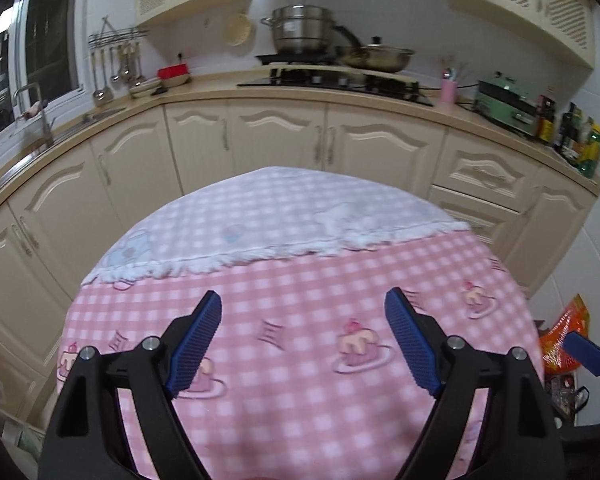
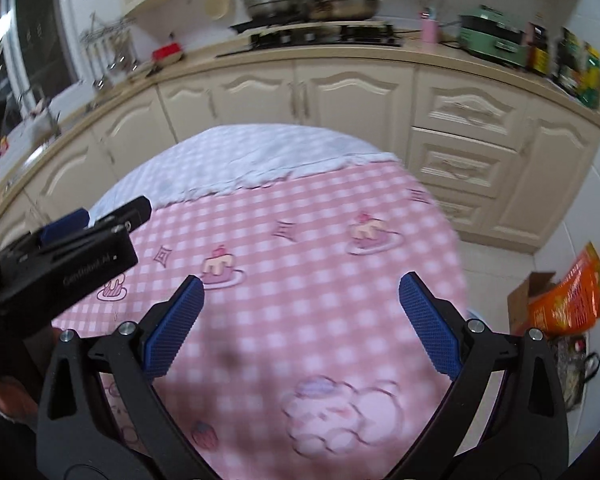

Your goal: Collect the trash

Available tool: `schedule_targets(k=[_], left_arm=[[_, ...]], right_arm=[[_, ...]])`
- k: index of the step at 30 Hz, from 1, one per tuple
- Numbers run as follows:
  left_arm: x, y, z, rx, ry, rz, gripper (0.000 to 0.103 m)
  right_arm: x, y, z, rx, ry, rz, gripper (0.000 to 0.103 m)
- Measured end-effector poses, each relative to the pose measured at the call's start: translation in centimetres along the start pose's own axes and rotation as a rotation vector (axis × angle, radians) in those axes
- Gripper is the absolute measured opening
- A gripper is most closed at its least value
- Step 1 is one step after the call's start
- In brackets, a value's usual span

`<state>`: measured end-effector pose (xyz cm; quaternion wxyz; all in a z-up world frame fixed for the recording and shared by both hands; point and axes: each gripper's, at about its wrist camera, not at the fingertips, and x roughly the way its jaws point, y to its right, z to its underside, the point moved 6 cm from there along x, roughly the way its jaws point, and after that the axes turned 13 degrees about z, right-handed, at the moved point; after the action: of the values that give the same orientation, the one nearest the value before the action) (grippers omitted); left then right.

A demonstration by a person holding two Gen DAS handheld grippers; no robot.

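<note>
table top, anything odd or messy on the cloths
No trash or spill shows. A white checked cloth lies over the far part of the pink checked tablecloth, its frayed edge running crooked. A small dark smudge shows in the right wrist view only; too blurred to identify.

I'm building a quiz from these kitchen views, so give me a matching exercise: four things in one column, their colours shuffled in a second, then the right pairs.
Things:
1. cup holding utensils on the counter
2. countertop appliance right of the stove
3. container left of the stove
4. bag on the floor

Colours:
A. orange
B. red
C. pink
D. green

Pairs: 1-C, 2-D, 3-B, 4-A
</note>
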<state>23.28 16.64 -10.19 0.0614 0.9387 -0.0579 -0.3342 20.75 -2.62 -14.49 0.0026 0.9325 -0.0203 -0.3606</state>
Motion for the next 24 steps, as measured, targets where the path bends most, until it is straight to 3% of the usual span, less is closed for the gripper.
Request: schedule_targets(k=[4, 11, 15, 24], left_arm=[[-1.3, 4.1, 0.8, 0.023, 0.005, 0.108, 0.082], [-2.5, 11.0, 2.4, 0.136, -0.001, 0.204, 0.085], [-2.3, 14.7, 3.4, 0.191, -0.015, 0.250, 0.085], [-2.0, 18.7, 4.4, 0.241, -0.035, 0.298, 0.085]], right_arm=[[-2.3, 3.2, 0.8, 0.050, 0.033, 0.041, 0.096], [-5.8, 9.6, 2.0, 0.148, 0.086, 0.129, 0.096], [-6.4, 13.2, 2.9, 0.209, 0.082, 0.176, 0.096], [-7.3, 17.1, 4.5, 0.286, 0.072, 0.228, 0.096]])
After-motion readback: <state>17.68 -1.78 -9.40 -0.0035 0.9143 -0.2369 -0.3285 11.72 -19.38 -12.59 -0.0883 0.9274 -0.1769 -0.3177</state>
